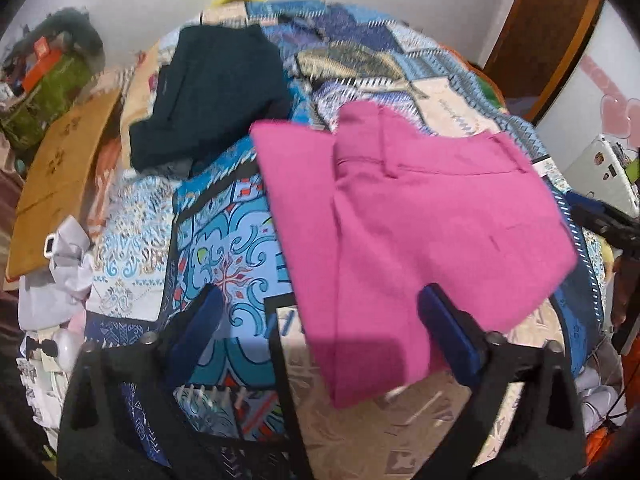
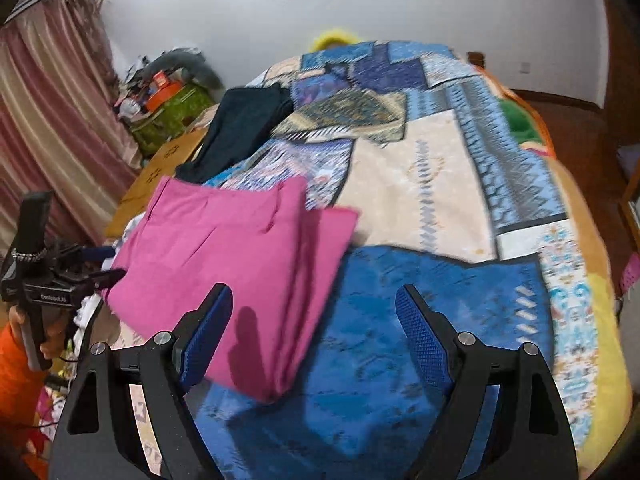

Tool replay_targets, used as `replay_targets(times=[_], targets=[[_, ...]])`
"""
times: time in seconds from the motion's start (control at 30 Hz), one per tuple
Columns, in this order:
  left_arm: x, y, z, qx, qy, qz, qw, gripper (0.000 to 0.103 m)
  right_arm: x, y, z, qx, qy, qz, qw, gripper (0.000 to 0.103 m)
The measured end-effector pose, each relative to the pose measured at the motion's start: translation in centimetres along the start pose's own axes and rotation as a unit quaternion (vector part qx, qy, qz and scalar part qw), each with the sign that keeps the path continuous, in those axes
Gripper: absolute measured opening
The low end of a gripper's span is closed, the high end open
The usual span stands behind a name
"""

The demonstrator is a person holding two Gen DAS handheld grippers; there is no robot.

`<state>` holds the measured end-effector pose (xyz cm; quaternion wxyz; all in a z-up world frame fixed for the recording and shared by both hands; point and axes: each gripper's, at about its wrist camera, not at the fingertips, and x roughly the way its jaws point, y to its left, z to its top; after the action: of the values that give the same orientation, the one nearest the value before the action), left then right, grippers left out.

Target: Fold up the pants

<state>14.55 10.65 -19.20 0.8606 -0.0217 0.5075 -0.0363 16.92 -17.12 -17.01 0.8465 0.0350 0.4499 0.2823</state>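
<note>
Folded pink pants lie on the patterned bedspread, waistband towards the far right. My left gripper hangs above their near-left corner, jaws wide apart and nothing pressed between the blue pads. In the right wrist view the same pink pants sit left of centre. My right gripper is open over their near-right corner and the blue patch of the bedspread. A second pair, dark pants, lies folded further back, and shows as dark pants in the right view. A hand holds the left gripper at the left edge.
A brown board and crumpled white cloth lie along the bed's left side. A green box with clutter stands by the striped curtain. A wooden door and a white device are to the right.
</note>
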Motion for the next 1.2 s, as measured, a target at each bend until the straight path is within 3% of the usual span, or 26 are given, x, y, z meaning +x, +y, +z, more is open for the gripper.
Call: replay_targets(times=[0.07,0.23,0.3,0.47,0.67,0.8,0.93,1.2], targets=[[-0.4,-0.3,-0.3,0.000,-0.009,-0.005,0.9999,0.076,0.8,0.5,-0.3,-0.003,0.013,0.012,1.000,0.077],[-0.8,0.1,-1.1,-0.007,-0.012,-0.007,0.9999,0.042,1.8,1.5,-1.2,-0.024,0.029,0.030,0.999,0.049],[-0.6,0.7,-1.6,-0.012,-0.004,0.004,0.9999,0.038,1.9,1.8,-1.5,-0.037,0.030,0.029,0.998,0.039],[-0.4,2.2,-2.9,-0.044,-0.002,-0.005,0.9990,0.038,2.3,1.9,-2.0,-0.044,0.030,0.022,0.998,0.034],[-0.5,1.8,-2.0,-0.028,0.006,0.002,0.9996,0.037,2.1,2.8,-1.0,-0.052,0.048,0.004,0.997,0.033],[-1.9,1.4,0.0,-0.005,-0.017,0.002,0.9998,0.038,1.3,3.2,0.0,-0.069,0.041,0.004,0.997,0.036],[-3.0,0.7,2.5,0.005,-0.049,-0.009,0.9988,0.054,1.3,2.7,1.5,-0.059,0.025,0.005,0.998,0.038],[-1.0,-0.8,7.4,0.016,-0.053,-0.026,0.9982,0.056,2.7,2.7,4.8,-0.076,0.008,-0.003,0.997,0.038]])
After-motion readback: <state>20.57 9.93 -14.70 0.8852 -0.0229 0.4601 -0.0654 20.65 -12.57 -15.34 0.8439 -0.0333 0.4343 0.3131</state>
